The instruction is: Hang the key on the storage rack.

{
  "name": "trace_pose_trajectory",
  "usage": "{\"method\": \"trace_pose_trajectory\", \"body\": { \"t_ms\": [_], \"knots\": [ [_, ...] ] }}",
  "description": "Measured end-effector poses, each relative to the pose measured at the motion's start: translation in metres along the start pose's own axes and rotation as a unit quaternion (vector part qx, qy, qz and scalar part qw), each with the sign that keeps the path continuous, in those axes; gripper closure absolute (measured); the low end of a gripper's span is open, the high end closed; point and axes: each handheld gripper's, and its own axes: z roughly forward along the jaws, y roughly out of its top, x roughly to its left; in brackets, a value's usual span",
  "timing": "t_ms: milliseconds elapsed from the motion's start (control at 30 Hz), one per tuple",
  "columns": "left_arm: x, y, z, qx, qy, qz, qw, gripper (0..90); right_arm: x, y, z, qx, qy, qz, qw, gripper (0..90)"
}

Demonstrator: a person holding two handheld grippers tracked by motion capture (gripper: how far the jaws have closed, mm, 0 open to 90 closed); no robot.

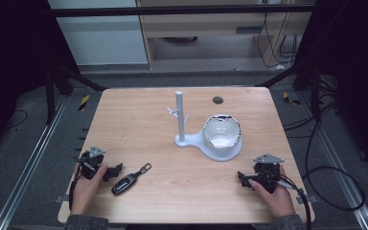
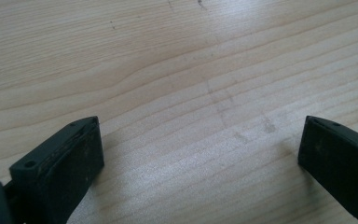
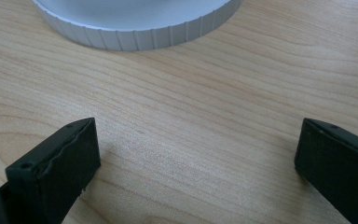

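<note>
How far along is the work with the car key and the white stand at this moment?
Nothing looks done yet. The car key lies flat on the table, beside the left gripper, untouched. Both the left gripper and the right gripper rest open with nothing between their jaws. The white stand has bare pegs. Picking up the key is still ahead.

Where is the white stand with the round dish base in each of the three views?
High view: the white stand is right of the table's centre, post upright, round base at its right.
Left gripper view: not in it; bare wood ahead.
Right gripper view: the ribbed edge of its round base at the top.
Shared landmark: the wooden table, with its grain.
</note>
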Motion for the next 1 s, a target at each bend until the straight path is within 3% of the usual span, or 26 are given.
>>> {"method": "trace_pose_trajectory", "body": {
  "t_ms": [100, 233, 400, 500, 567, 600, 667, 700, 733, 800, 833, 867, 900, 1000],
  "knots": [
    [0.0, 0.001, -0.003, 0.006, -0.004, 0.001, 1.0, 3.8, 0.0, 0.0, 0.0, 0.0, -0.001, 0.0, 1.0, 0.4],
    [-0.006, 0.008, -0.013, -0.031, -0.004, 0.008, 0.9995, 3.7, 0.0, 0.0, 0.0, 0.0, 0.0, 0.001, 1.0, 0.5],
    [-0.016, 0.011, -0.022, -0.052, -0.003, 0.027, 0.9983, 3.7, 0.0, 0.0, 0.0, 0.0, 0.001, 0.0, 1.0, 0.5],
    [-0.022, 0.012, -0.027, -0.06, -0.008, 0.025, 0.9978, 5.5, 0.0, 0.0, 0.0, 0.0, 0.001, 0.0, 1.0, 0.5],
    [-0.03, 0.014, -0.03, -0.083, -0.035, 0.016, 0.9958, 7.3, 0.0, 0.0, 0.0, 0.0, 0.0, 0.0, 1.0, 0.6],
    [-0.035, 0.017, -0.029, -0.083, -0.045, 0.016, 0.9954, 7.4, 0.0, 0.0, 0.0, 0.0, 0.0, 0.0, 1.0, 0.7],
    [-0.052, 0.032, -0.032, -0.091, -0.046, 0.041, 0.9939, 7.3, 0.0, 0.0, 0.0, 0.0, 0.0, -0.001, 1.0, 0.7],
    [-0.052, 0.032, -0.032, -0.091, -0.046, 0.041, 0.9939, 7.3, 0.001, 0.0, -0.001, 0.002, 0.002, 0.003, 1.0, 0.7],
    [-0.065, 0.043, -0.035, -0.085, -0.062, 0.059, 0.9928, 7.3, 0.001, 0.0, -0.001, 0.001, 0.002, 0.002, 1.0, 0.7],
    [-0.071, 0.048, -0.037, -0.078, -0.066, 0.071, 0.9922, 7.2, 0.0, 0.0, -0.001, 0.001, 0.002, 0.0, 1.0, 0.7],
    [-0.083, 0.058, -0.039, -0.056, -0.071, 0.097, 0.9912, 7.2, 0.0, 0.0, -0.001, 0.001, 0.003, -0.001, 1.0, 0.7],
    [-0.088, 0.062, -0.039, -0.045, -0.076, 0.107, 0.9903, 7.1, 0.0, 0.0, -0.001, 0.001, 0.002, -0.003, 1.0, 0.5],
    [-0.088, 0.062, -0.039, -0.045, -0.076, 0.107, 0.9903, 6.8, -0.001, 0.0, -0.001, 0.001, 0.004, -0.004, 1.0, 0.5],
    [-0.101, 0.074, -0.039, 0.006, -0.095, 0.127, 0.9873, 7.0, -0.001, 0.0, 0.0, 0.001, 0.005, -0.005, 1.0, 0.4]
  ]
}}
